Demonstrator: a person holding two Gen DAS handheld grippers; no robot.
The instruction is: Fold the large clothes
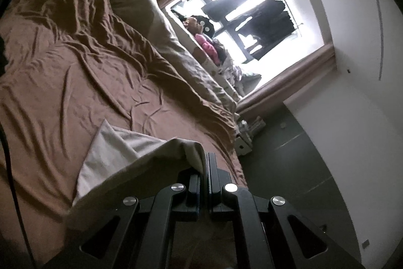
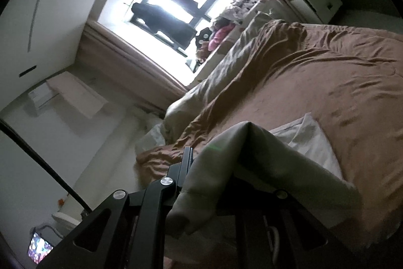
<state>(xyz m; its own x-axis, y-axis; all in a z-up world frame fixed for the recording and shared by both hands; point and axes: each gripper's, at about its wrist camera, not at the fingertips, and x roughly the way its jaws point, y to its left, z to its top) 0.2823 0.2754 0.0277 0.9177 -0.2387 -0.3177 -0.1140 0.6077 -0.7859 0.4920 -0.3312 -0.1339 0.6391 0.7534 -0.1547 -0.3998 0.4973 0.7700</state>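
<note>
Left wrist view: left gripper jaws closed on an edge of the pale garment, which trails toward lower left over the brown bed. Right gripper jaws likewise pinch the garment, cloth draping toward lower right. Both hold it equally; fold axis probably runs between them.

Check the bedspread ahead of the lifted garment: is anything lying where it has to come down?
Nothing visible. The pale garment is pinched by the left gripper and right gripper; the brown bedspread ahead is wrinkled but bare.
</note>
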